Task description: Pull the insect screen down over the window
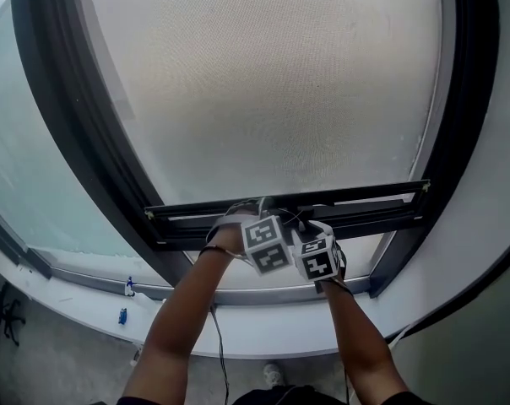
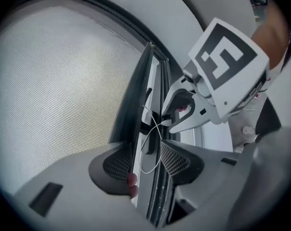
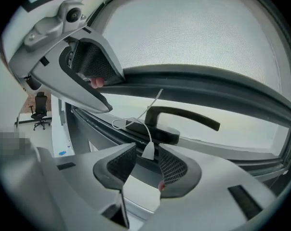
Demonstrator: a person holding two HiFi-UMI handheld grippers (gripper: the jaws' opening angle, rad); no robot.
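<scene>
Clamping left claw (image 2: 145, 161) on bottom bar (image 1: 356, 202) of the insect screen (image 1: 263, 83), pads tight on both faces. Screen stretches up from bar. My right claw (image 3: 145, 163) just below bar, jaws wide, gripping nothing; white cord tab (image 3: 148, 151) between them, window handle (image 3: 184, 115) under bar too.

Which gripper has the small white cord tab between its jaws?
The right gripper: the white tab sits between its open jaws; the left gripper clamps the dark screen bar.
</scene>
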